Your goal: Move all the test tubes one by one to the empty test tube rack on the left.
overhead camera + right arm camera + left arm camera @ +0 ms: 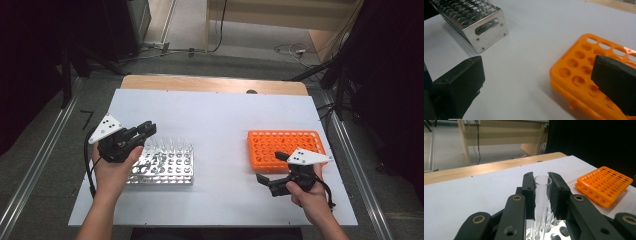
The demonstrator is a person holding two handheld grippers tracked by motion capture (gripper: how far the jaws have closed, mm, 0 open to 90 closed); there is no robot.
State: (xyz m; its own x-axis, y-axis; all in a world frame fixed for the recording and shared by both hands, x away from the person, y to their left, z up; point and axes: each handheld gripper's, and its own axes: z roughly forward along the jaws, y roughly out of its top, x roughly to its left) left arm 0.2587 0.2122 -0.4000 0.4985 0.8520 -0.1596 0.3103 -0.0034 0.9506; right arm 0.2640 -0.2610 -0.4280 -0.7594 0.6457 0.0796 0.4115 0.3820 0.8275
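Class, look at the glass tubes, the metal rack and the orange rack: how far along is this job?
Done: nothing visible yet; the orange rack has only empty holes. In hand: the left tool is shut on one glass tube over the metal rack; the right tool hangs open beside the orange rack. Left: probably carrying that tube across, then the other tubes standing in the metal rack.

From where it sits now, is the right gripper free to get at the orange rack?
Probably yes: the right gripper hangs open beside the orange rack, one jaw already over its near holes, with nothing between them.
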